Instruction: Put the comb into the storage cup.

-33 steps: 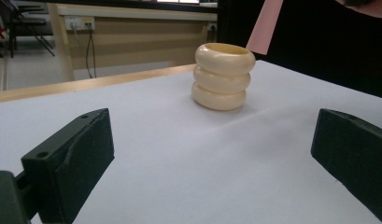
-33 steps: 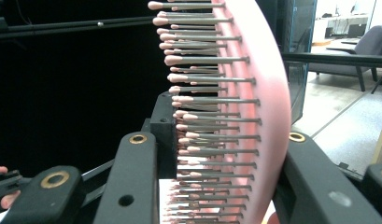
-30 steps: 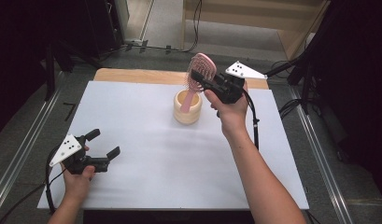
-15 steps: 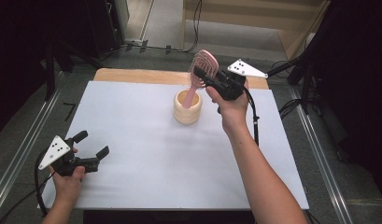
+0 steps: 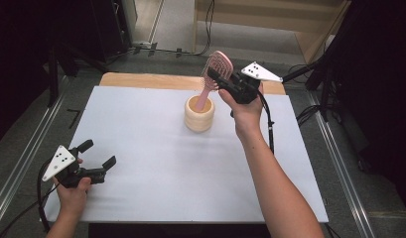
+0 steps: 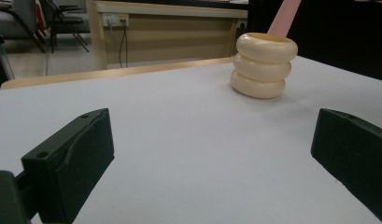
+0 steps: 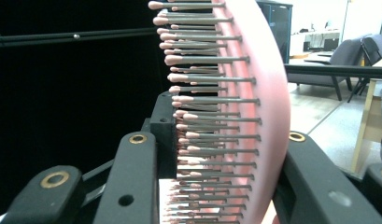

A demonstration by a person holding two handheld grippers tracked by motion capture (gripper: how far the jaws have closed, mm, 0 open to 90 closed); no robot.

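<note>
Pink, the hairbrush (image 5: 215,74) stands tilted with its handle inside the cream ringed cup (image 5: 199,114) while our right tongs (image 5: 221,79) clamp its bristled head above the cup, and our left tongs (image 5: 98,155), well apart from it, hold their jaws wide over the white surface (image 5: 156,163).

The right gripper (image 5: 218,79) is held above the far middle of the table (image 5: 156,198), and the hairbrush (image 5: 214,74) sits between its jaws, its head level with the gripper and its handle slanting down from there into the ringed cup (image 5: 199,115) that stands on the table just below and slightly left of that gripper. In the right gripper view the hairbrush (image 7: 235,112) rises straight ahead between the jaws, bristles toward the left jaw and back against the right one. The left gripper (image 5: 97,158) lies at the near left of the table, well apart from the cup, and in the left gripper view the cup (image 6: 263,65) stands ahead and to the right of the spread jaws, with bare table between them.
</note>
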